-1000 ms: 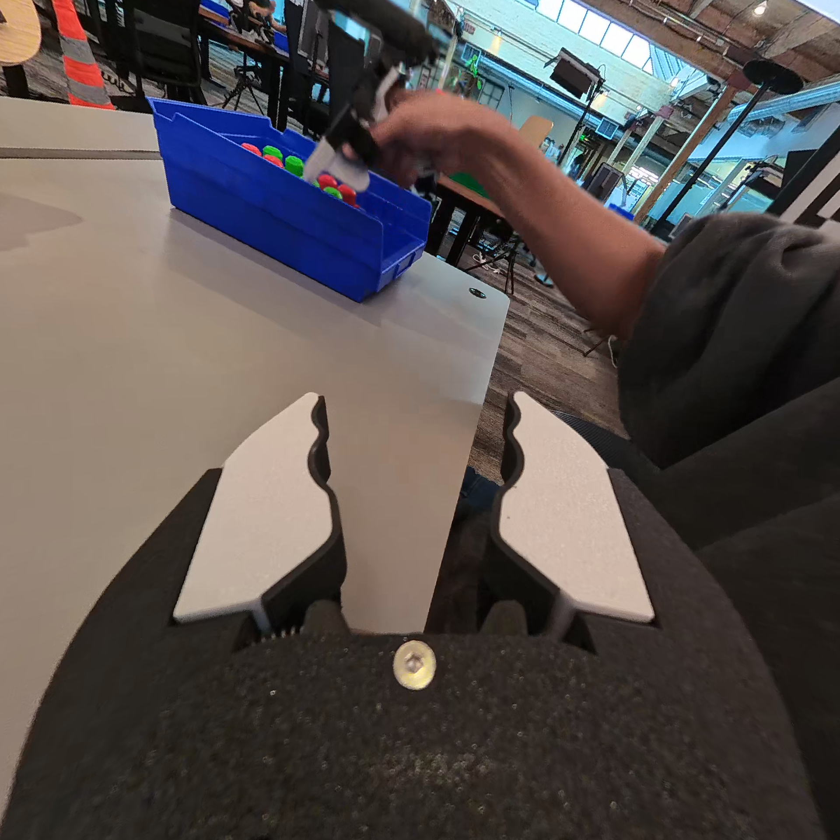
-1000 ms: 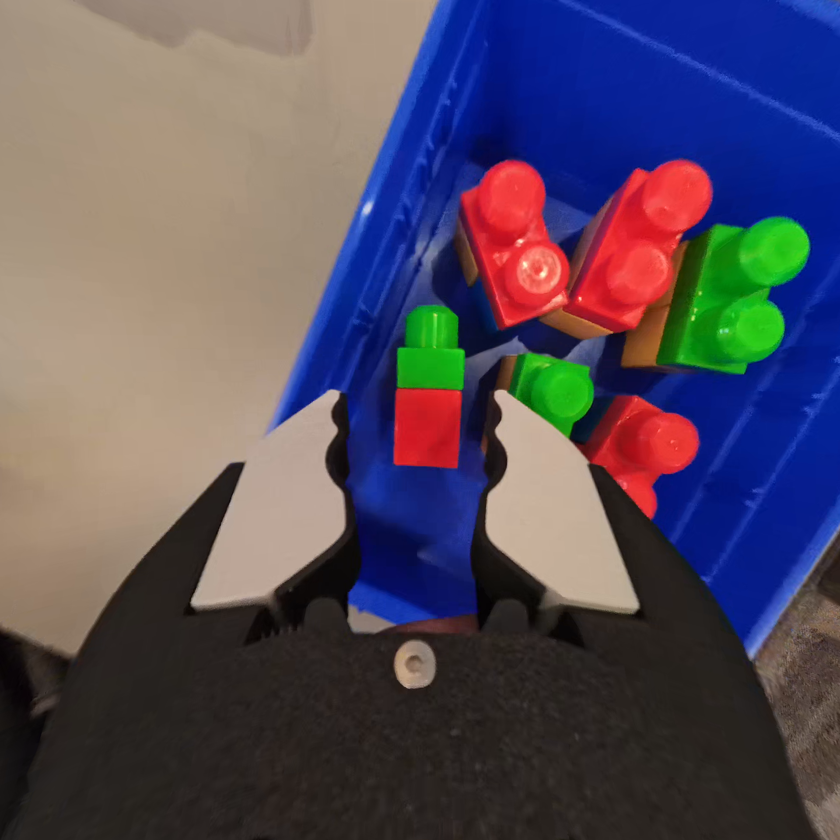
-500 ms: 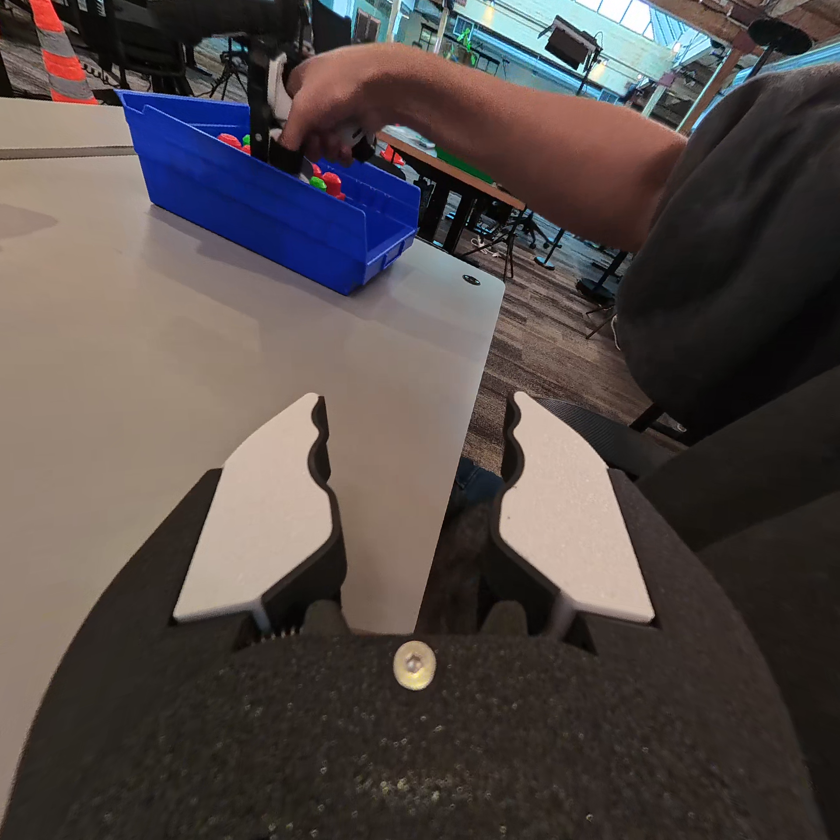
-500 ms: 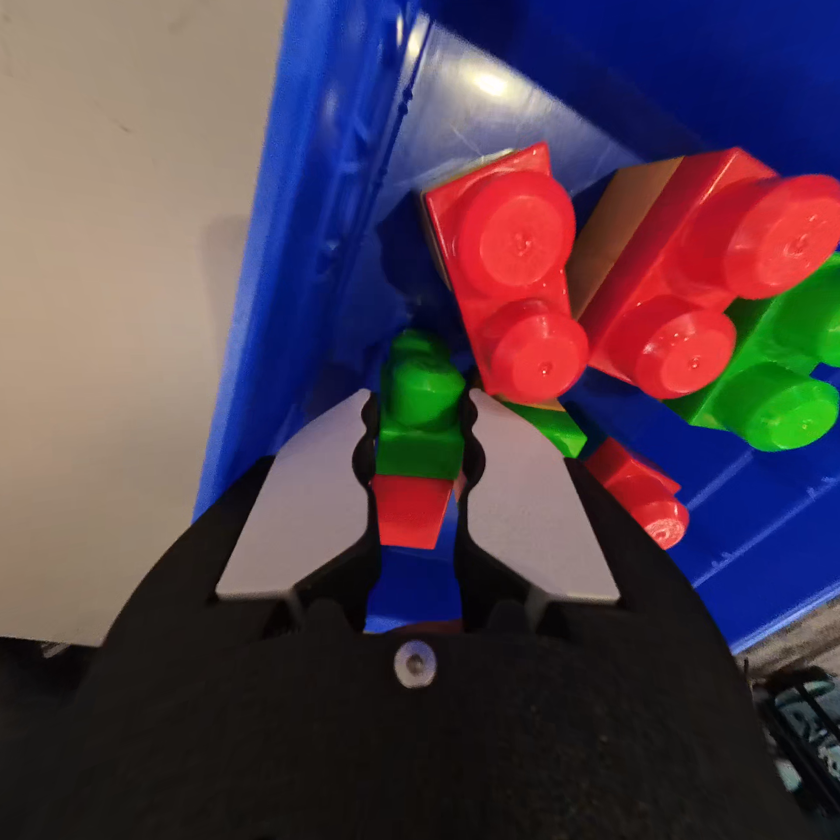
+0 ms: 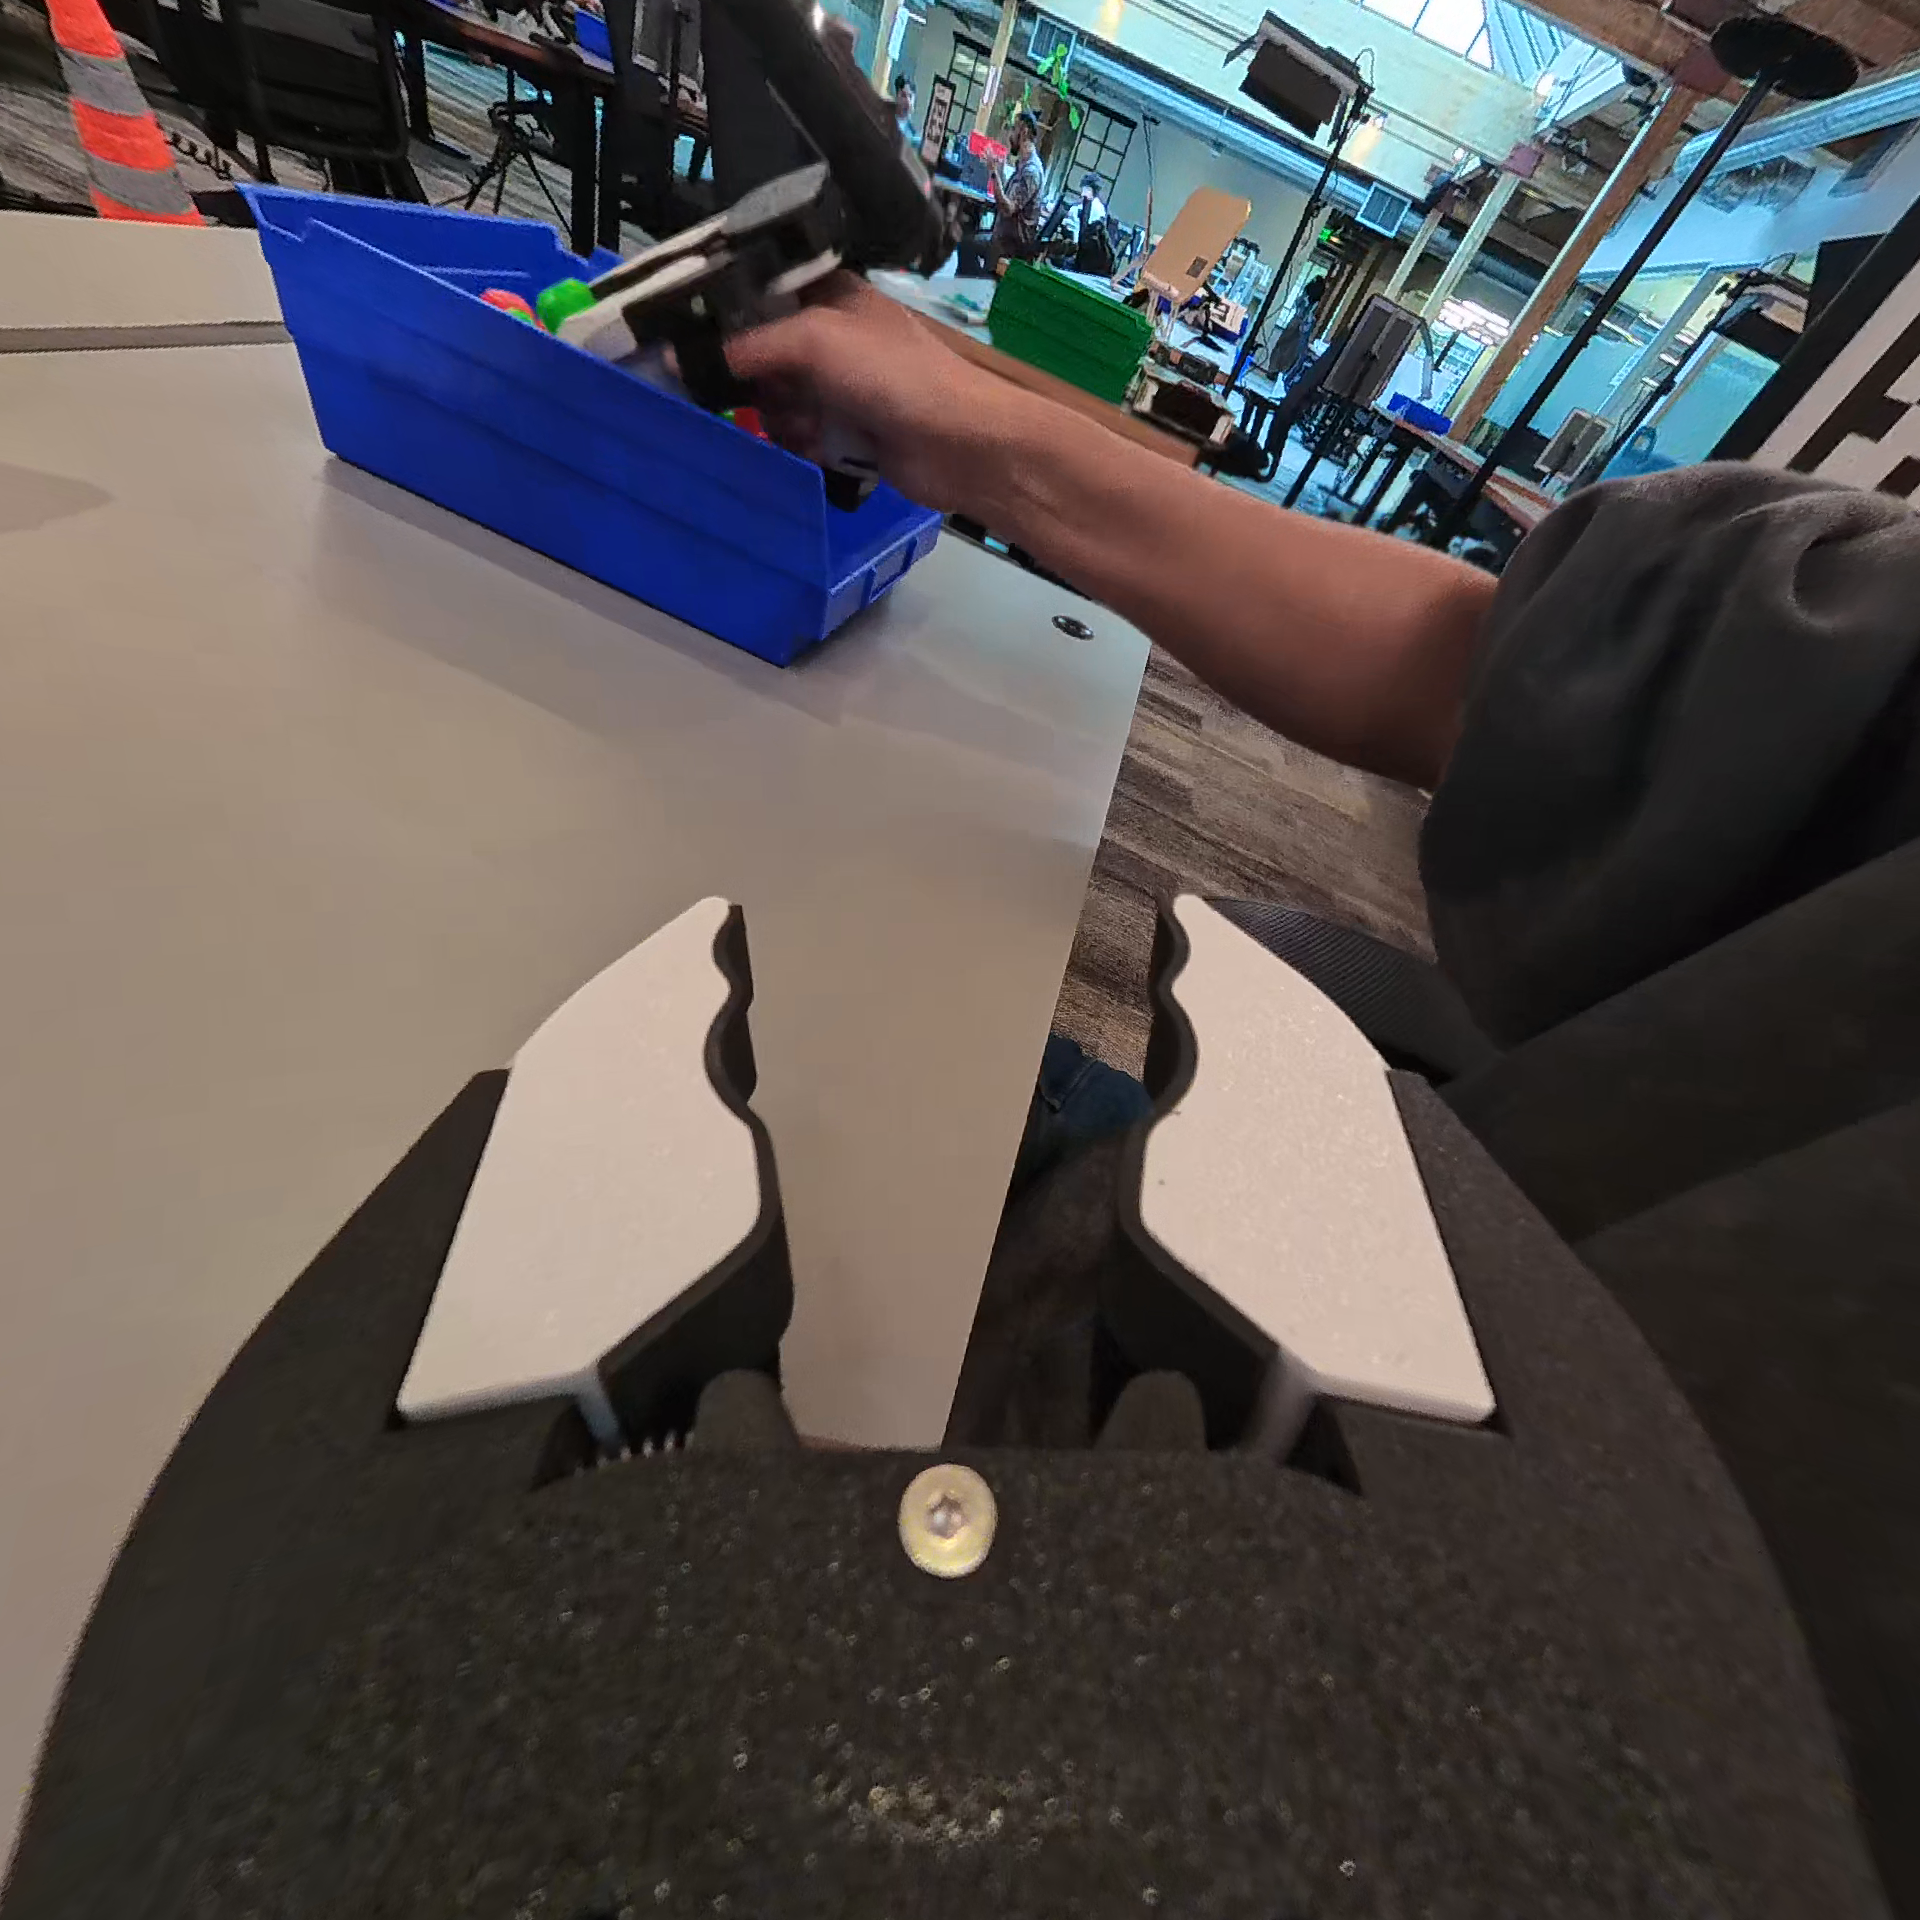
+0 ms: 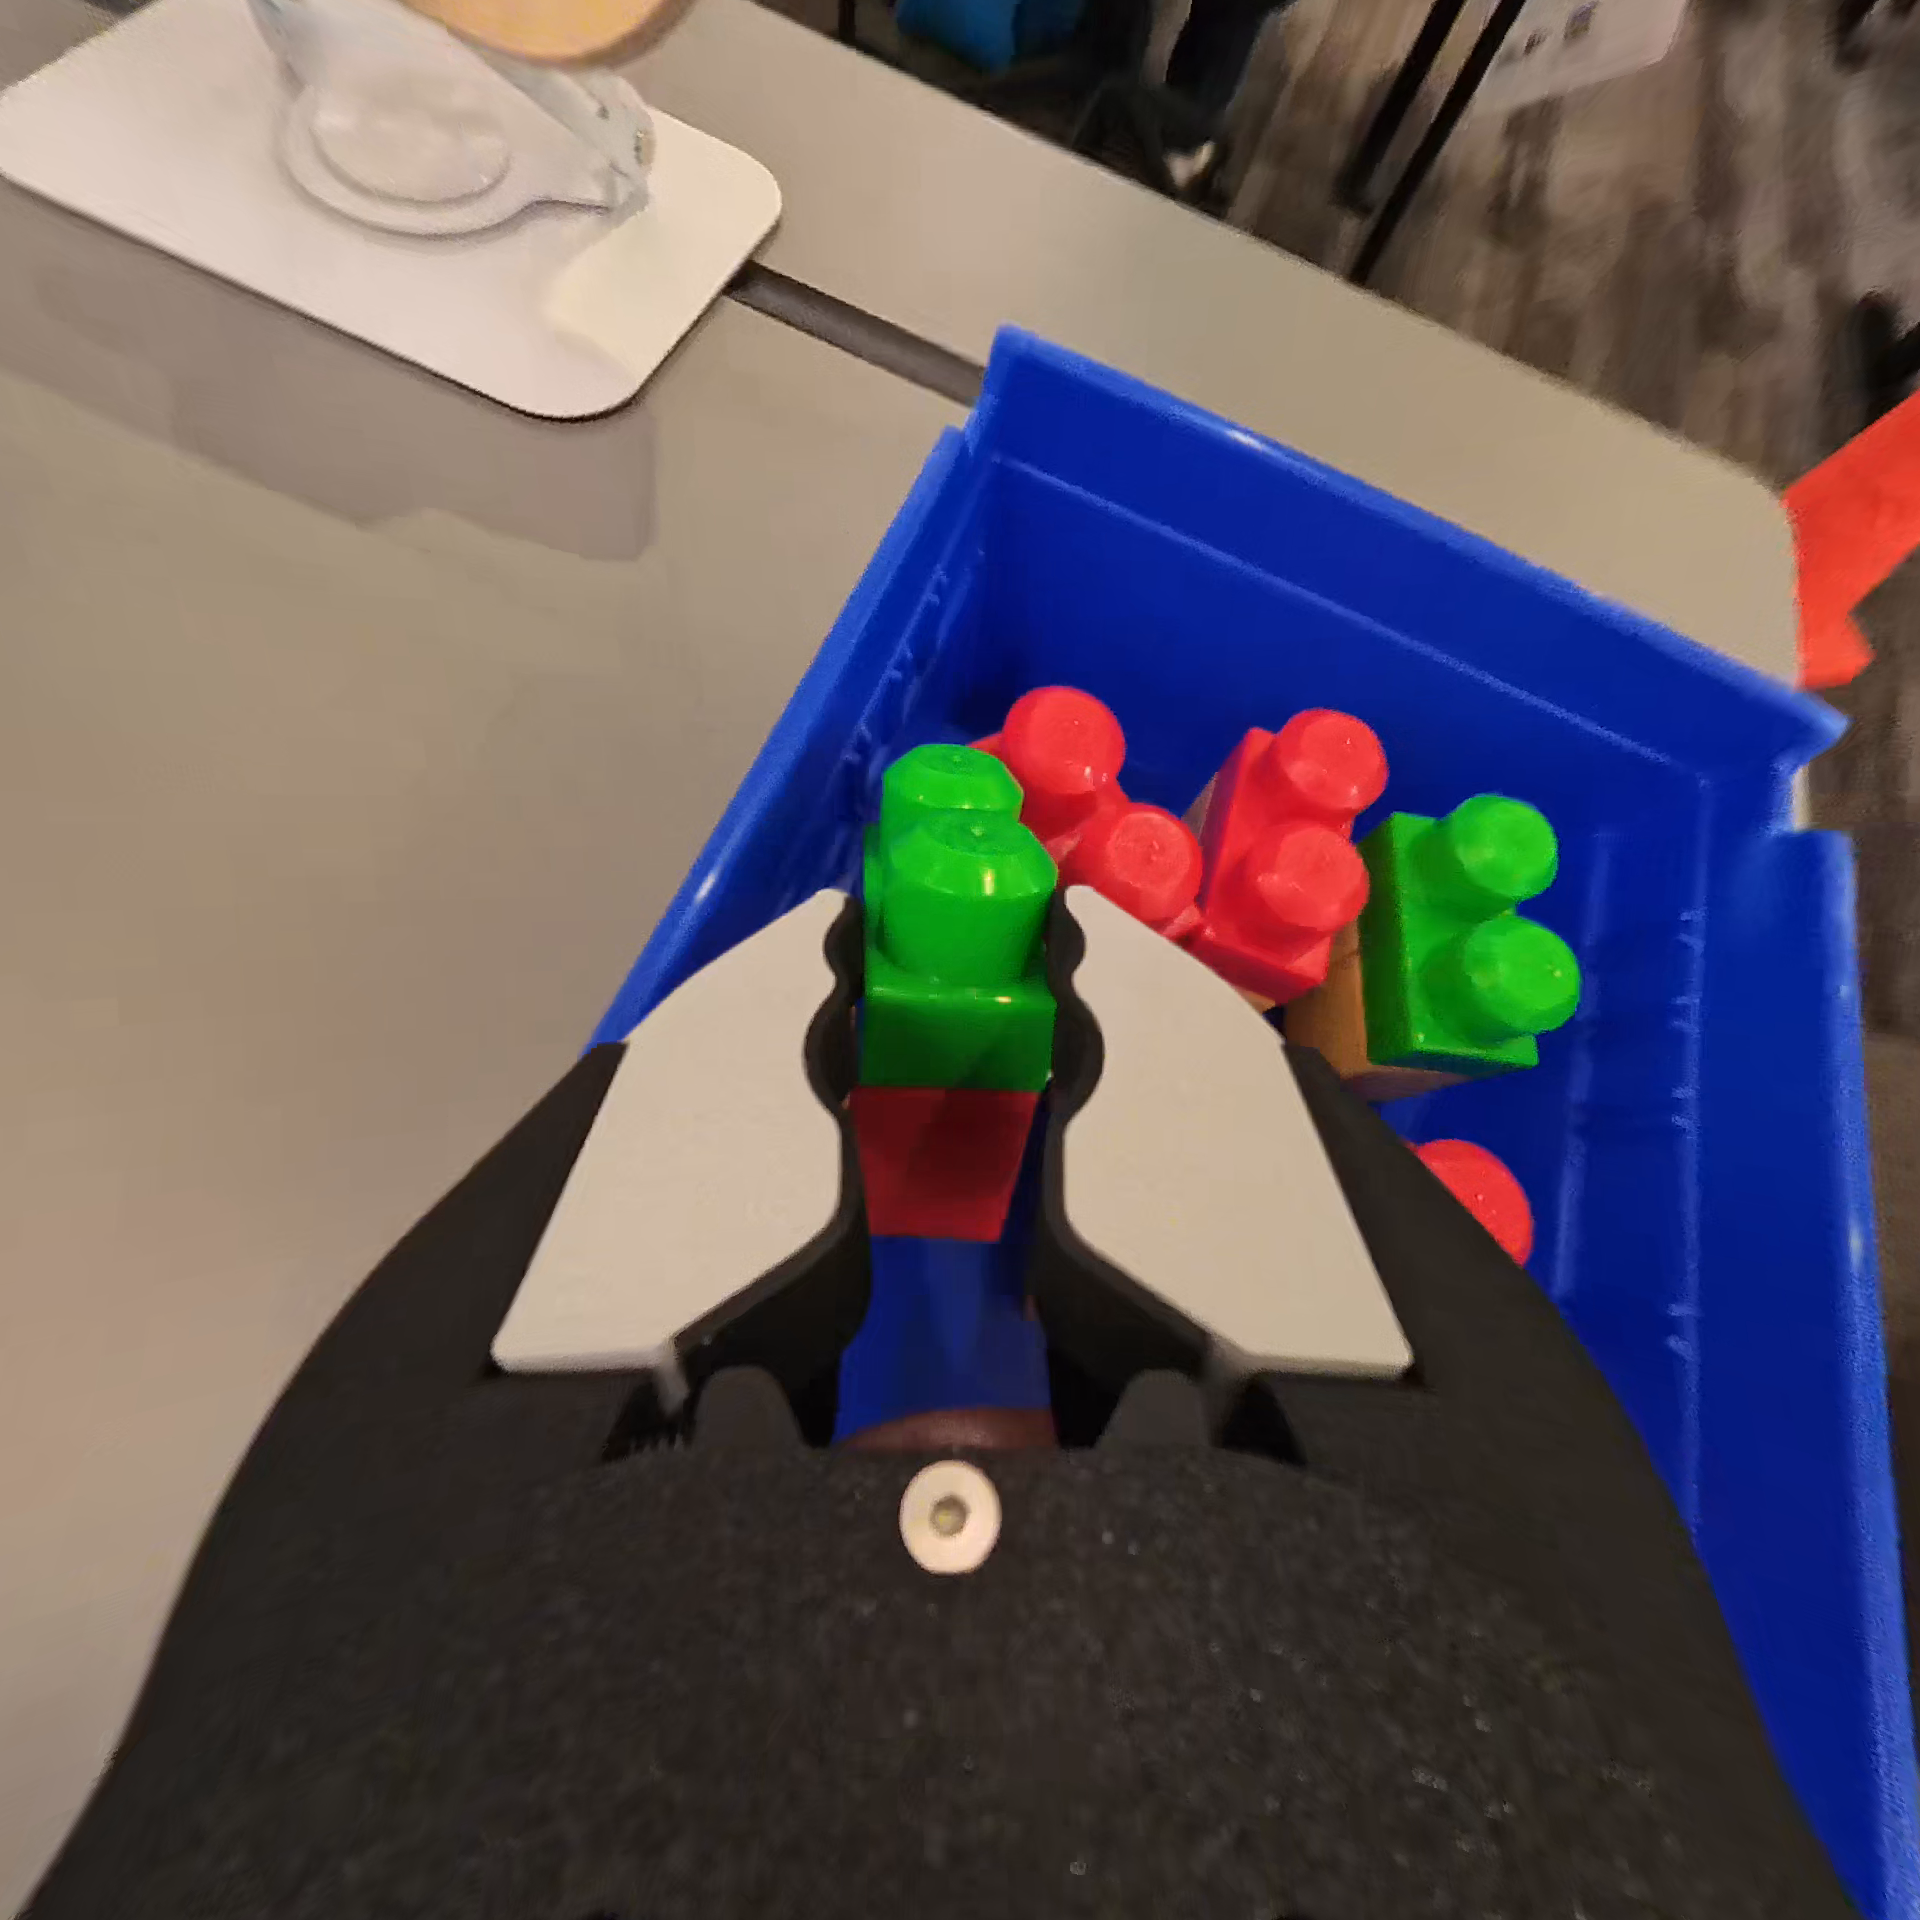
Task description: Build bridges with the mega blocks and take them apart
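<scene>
My right gripper (image 6: 951, 914) is shut on a stack of mega blocks (image 6: 956, 997), green on top, red and blue below, and holds it lifted over the blue bin (image 6: 1704, 997). Several red and green blocks (image 6: 1288, 862) lie in the bin. In the left wrist view the right gripper (image 5: 592, 312) shows above the bin (image 5: 582, 468) with the green block (image 5: 564, 301) at its tips, held by a hand (image 5: 873, 405). My left gripper (image 5: 945, 935) is open and empty, low over the grey table's (image 5: 416, 831) near right edge.
A white pad with a clear stand (image 6: 416, 208) sits on the table beyond the bin. An orange cone (image 5: 114, 114) stands past the table's far left. The person's arm and dark sleeve (image 5: 1662, 707) reach across on the right, off the table edge. Spacing between my two grippers at the tips: around 40 centimeters.
My right gripper closed on the green-topped stack inside the bin and has lifted and tilted it up out of the bin. My left gripper has stayed open in place.
</scene>
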`<state>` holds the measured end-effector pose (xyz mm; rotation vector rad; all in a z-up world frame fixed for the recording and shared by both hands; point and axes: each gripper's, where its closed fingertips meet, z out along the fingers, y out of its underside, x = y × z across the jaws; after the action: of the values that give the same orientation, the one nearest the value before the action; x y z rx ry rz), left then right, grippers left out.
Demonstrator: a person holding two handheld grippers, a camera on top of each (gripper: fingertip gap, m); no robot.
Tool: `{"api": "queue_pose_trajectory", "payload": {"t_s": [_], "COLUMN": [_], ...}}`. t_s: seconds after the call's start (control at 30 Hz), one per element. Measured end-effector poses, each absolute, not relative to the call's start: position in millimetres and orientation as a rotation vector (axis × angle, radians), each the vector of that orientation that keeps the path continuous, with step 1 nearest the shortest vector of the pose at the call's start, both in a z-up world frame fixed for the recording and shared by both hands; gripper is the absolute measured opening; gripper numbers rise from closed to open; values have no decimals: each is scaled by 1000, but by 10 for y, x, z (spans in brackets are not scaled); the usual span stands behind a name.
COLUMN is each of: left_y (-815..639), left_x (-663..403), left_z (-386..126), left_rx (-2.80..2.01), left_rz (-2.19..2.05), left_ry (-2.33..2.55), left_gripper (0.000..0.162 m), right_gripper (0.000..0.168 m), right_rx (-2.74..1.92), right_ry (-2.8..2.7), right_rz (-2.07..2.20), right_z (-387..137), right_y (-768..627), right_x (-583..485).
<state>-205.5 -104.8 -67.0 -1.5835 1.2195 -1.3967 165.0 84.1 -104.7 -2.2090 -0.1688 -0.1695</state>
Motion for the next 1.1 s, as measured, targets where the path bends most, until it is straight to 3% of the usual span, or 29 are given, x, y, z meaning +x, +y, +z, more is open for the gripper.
{"api": "queue_pose_trajectory", "payload": {"t_s": [0.2, 0.4, 0.57, 0.67, 0.77, 0.83, 1.0, 1.1], "left_y": [-1084, -1099, -1101, -1047, -865, -688, -360, -279], "left_x": [-1987, -1980, -1992, -2031, -2132, -2239, -2631, -2816], "left_z": [-723, -736, -772, -751, -702, -705, -811, -884], "left_rx": [-1583, -1579, -1597, -1602, -1614, -1658, -1763, -1789], "left_rz": [-1369, -1356, -1385, -1376, -1305, -1239, -1088, -994], "left_ry": [1264, 1277, 1264, 1236, 1159, 1074, 834, 758], "left_gripper": [73, 73, 73, 73, 73, 74, 74, 74], "right_gripper": [34, 34, 46, 53, 53, 47, 54, 53], "right_rx": [-2135, -2379, -2474, -2353, -2017, -1791, -1675, -1679], "right_ry": [-258, -163, -131, -134, -158, -184, -208, -283], "right_rz": [-264, -158, -104, -24, 83, 286, 540, 458], "right_z": [-1216, -1335, -1426, -992, -262, -41, -738, -744], "right_y": [875, 539, 377, 234, -110, -393, -824, -862], "right_x": [1676, 1702, 1694, 1559, 1157, 629, -504, -696]}}
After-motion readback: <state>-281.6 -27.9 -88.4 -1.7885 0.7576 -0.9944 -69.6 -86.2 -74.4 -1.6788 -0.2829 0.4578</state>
